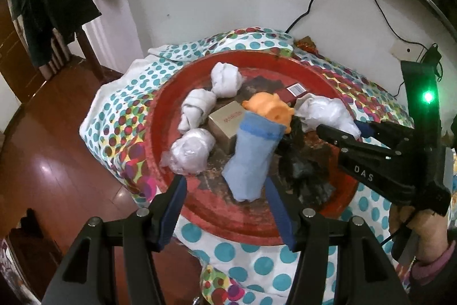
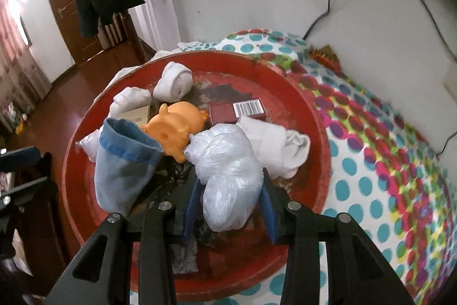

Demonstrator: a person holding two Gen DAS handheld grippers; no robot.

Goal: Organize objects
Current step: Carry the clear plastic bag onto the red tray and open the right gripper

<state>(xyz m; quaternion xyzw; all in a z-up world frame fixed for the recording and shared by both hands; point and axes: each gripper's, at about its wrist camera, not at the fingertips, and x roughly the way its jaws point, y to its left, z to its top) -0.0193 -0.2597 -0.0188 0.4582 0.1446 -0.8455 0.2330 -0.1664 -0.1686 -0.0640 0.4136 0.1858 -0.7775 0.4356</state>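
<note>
The right tool (image 2: 228,207) pinches a crumpled plastic bag (image 2: 228,170) over the red tray (image 2: 311,116); the left tool (image 1: 225,207) hangs spread (empty). Next, probably: set it down.

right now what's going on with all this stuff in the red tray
A person is sorting a pile in a round red tray on a polka-dot cloth, a gripper in each hand. The right gripper is clamped on a crumpled clear plastic bag near the tray's middle. The left gripper hovers open over a blue sock, not touching it. An orange toy pig, white sock bundles and two small boxes lie loose around them.
</note>
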